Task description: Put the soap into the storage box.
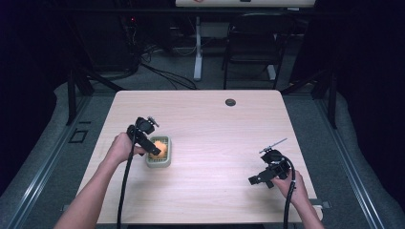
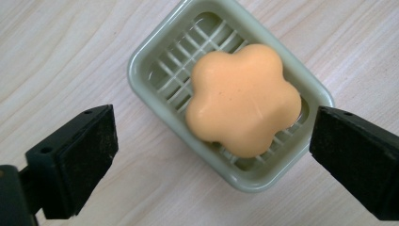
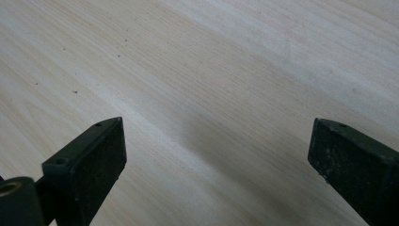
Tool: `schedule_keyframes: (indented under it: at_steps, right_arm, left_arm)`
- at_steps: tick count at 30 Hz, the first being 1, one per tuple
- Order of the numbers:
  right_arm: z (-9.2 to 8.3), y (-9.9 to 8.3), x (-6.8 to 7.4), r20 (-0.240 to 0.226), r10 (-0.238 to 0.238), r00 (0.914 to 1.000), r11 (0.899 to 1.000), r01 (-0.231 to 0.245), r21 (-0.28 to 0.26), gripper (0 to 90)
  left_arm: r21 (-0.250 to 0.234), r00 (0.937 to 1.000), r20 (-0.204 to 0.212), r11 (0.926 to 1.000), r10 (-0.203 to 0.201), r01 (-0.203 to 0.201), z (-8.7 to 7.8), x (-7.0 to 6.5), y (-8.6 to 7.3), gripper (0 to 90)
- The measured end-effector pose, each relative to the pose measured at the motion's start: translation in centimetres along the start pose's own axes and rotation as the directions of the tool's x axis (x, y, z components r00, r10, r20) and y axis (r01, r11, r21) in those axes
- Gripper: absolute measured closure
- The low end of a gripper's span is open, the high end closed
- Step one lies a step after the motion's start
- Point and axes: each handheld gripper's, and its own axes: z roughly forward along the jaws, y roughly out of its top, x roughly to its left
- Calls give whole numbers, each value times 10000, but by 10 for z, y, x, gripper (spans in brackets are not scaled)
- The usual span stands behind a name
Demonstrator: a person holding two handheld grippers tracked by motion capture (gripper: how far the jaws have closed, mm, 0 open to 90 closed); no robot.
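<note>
An orange flower-shaped soap [image 2: 242, 99] lies in a pale green soap dish [image 2: 155, 108] with a slotted floor, on the left part of the wooden table [image 1: 215, 124]. In the high view the soap [image 1: 160, 150] and the dish [image 1: 159, 163] sit just right of the person's left hand. My left gripper [image 2: 211, 141] hangs above the dish, open, its jaws wide apart on either side of the soap and clear of it. My right gripper [image 3: 216, 165] is open over bare wood; it rests low near the table's right front [image 1: 260, 179].
A round cable grommet [image 1: 230, 102] sits near the table's far edge. Behind the table stand a dark chair [image 1: 253, 43] and a white desk leg [image 1: 197, 47], with cables on the floor. Both gripper cables trail off the near edge.
</note>
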Motion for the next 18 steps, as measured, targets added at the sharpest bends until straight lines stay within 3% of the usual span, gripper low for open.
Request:
schedule_keyframes:
  at_steps: [13, 14, 16, 18]
  right_arm:
    - [-1, 0, -1, 19, -25, 10000, 10000, 25, 5, 45]
    - [1, -2, 2, -17, 318, 9995, 9985, -318, -449, 45]
    - [-2, 0, -1, 48, -29, 10000, 10000, 29, 9, 45]
    - [-1, 0, -1, 14, 79, 10000, 9999, -79, -123, 44]
  left_arm:
    - [-311, 9995, -80, 9991, -295, 292, -24, 0, -21, 1]
    - [-331, 9995, -101, 9990, -314, 311, -25, 0, -23, 1]
    - [-404, 9994, -123, 9986, -334, 329, -29, 0, -26, 1]
    - [-513, 9992, -166, 9981, -362, 353, -33, -1, -30, 1]
